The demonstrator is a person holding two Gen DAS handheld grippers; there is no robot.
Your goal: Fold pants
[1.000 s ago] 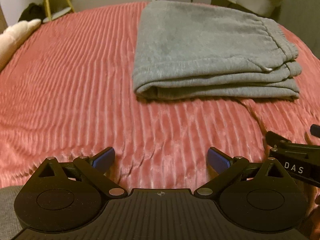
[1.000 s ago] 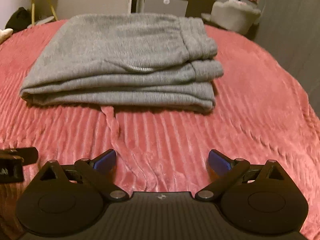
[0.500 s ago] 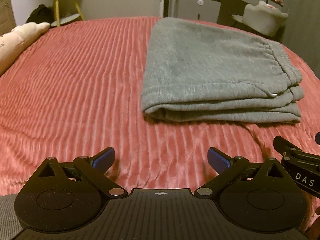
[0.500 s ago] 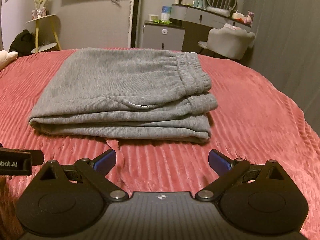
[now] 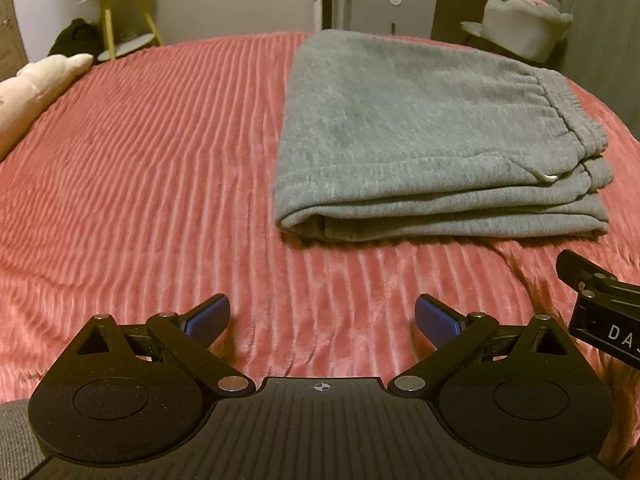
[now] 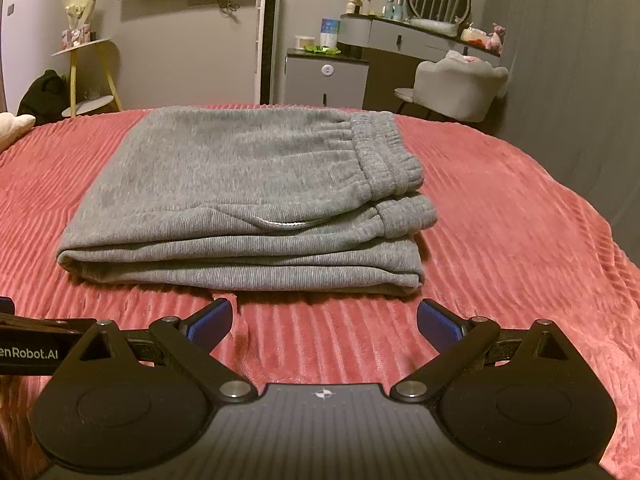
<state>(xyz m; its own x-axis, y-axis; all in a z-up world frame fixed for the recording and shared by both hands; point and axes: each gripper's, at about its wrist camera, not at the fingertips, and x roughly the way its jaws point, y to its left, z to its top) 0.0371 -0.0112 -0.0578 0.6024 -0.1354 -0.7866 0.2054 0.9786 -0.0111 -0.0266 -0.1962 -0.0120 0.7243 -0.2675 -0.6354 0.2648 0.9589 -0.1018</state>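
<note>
Although both grippers sit low over the bed (image 5: pixel 140 152), neither holds or touches anything. Left gripper (image 5: pixel 322 318): fingers (image 5: pixel 208 316) wide apart, with only the red ribbed cover between them. Right gripper (image 6: pixel 324 320): fingers (image 6: pixel 212 318) equally wide apart, also empty. The right gripper's body is visible at the right edge of the left view, so the two units are just beside each other.

Ahead of both lie the pants (image 6: pixel 248 196), grey, folded into a flat stack of several layers on the bed. The long axis of the stack runs left to right across both views, with the near folded edge facing the fingers. The waistband (image 6: pixel 384 156) is at the right end; the rounded fold is at the left end. In the right view the stack is directly ahead and near the fingers. In the left view it lies ahead and to the right, further off. Judgement: the right gripper is nearer, and the fold appears complete or close to it.

Beyond the bed: a pillow (image 5: pixel 36 88), a stool (image 6: pixel 86 76), a dresser (image 6: pixel 416 36), a chair (image 6: pixel 460 84).
</note>
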